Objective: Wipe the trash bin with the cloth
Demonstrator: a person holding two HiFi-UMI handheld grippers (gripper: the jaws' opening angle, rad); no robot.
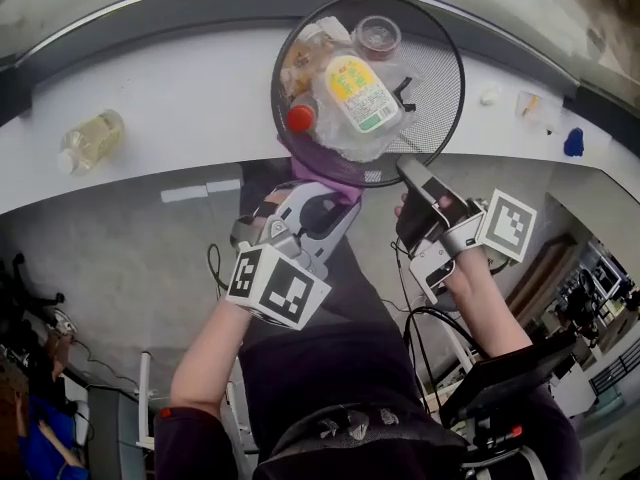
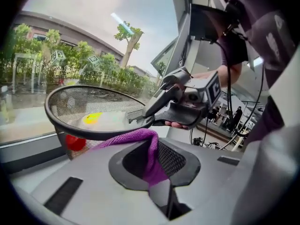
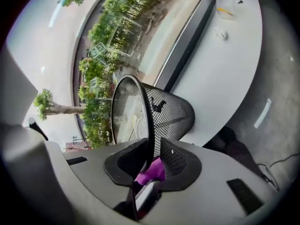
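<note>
A black mesh trash bin (image 1: 438, 76) stands on the white counter (image 1: 180, 98), filled with plastic containers and a red-capped bottle (image 1: 301, 118). My left gripper (image 1: 335, 204) is shut on a purple cloth (image 1: 326, 178), which lies against the bin's near wall just under the rim. In the left gripper view the cloth (image 2: 140, 138) drapes out from between the jaws below the bin (image 2: 61, 121). My right gripper (image 1: 408, 174) sits at the rim's near right. Its jaws (image 3: 152, 159) straddle the thin rim of the bin (image 3: 174, 110) with a gap, and cloth (image 3: 153, 171) shows behind.
A clear plastic bottle (image 1: 90, 140) lies on the counter at the left. Small items (image 1: 530, 104) and a blue object (image 1: 573, 143) sit at the far right of the counter. A window ledge runs behind the bin. The person's lap and cables are below.
</note>
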